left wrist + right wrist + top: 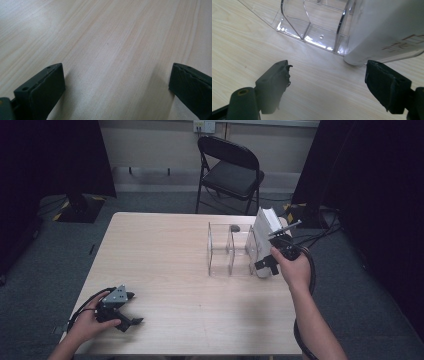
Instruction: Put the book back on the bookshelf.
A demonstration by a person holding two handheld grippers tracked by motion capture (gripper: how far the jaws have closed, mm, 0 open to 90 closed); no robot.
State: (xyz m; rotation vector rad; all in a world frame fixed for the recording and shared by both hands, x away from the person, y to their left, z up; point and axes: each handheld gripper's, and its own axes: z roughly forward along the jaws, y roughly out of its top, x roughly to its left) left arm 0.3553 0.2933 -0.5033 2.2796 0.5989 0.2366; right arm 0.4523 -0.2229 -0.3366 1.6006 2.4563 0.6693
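Right tongs (pixel 327 85) spread just short of the white book (pixel 387 30) standing in the clear divider rack (pixel 312 32), evidently released; left tongs (pixel 116 87) spread, idle on worktop (pixel 112 37).

The table (pixel 249 37) has a pale wood-grain top with a smooth, matt finish. The rack (pixel 312 25) is clear glossy plastic, and the white book (pixel 384 27) in it looks smooth and slightly shiny.

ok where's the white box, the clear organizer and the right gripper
white box (pixel 263 227), high view, on its white side face
clear organizer (pixel 220 251), high view, on a clear divider wall
right gripper (pixel 327 86), right gripper view, midway between its open fingertips
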